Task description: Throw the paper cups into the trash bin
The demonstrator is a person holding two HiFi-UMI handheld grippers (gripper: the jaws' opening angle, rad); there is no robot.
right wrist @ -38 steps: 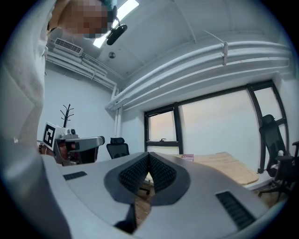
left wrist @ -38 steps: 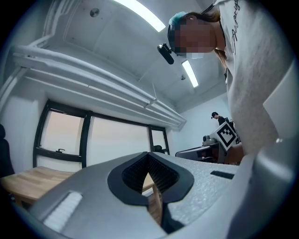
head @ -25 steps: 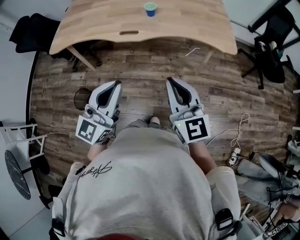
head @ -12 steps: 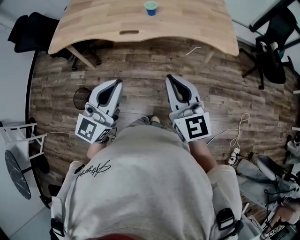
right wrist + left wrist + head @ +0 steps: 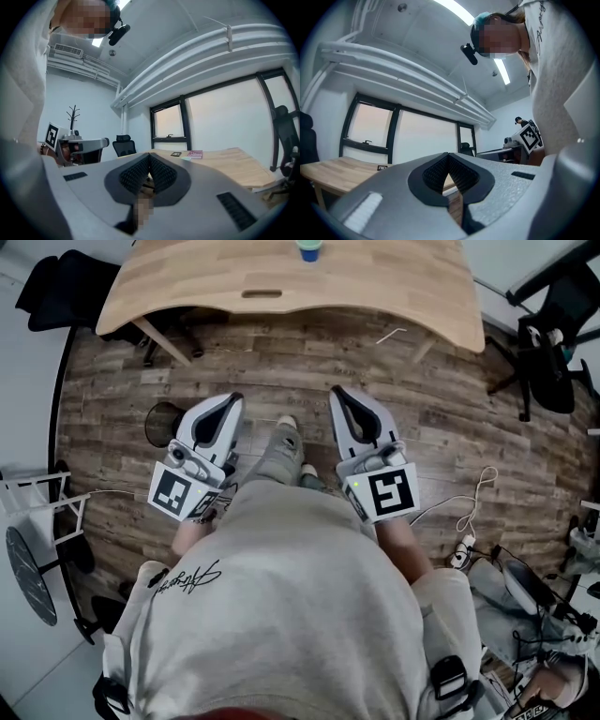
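Left tool (image 5: 231, 401) and right tool (image 5: 335, 393): jaws closed, nothing held. Paper cup (image 5: 307, 251) at 12 o'clock on counter (image 5: 375, 287), well apart from my tools. I judge cup light, thin-walled, crushable, so I'd pinch gently mid-wall. Dark round shape at 10 o'clock, possibly trash bin (image 5: 164, 423).

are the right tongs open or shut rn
Shut, empty. In the right gripper view the right tongs meet at the tips, with nothing held between them.
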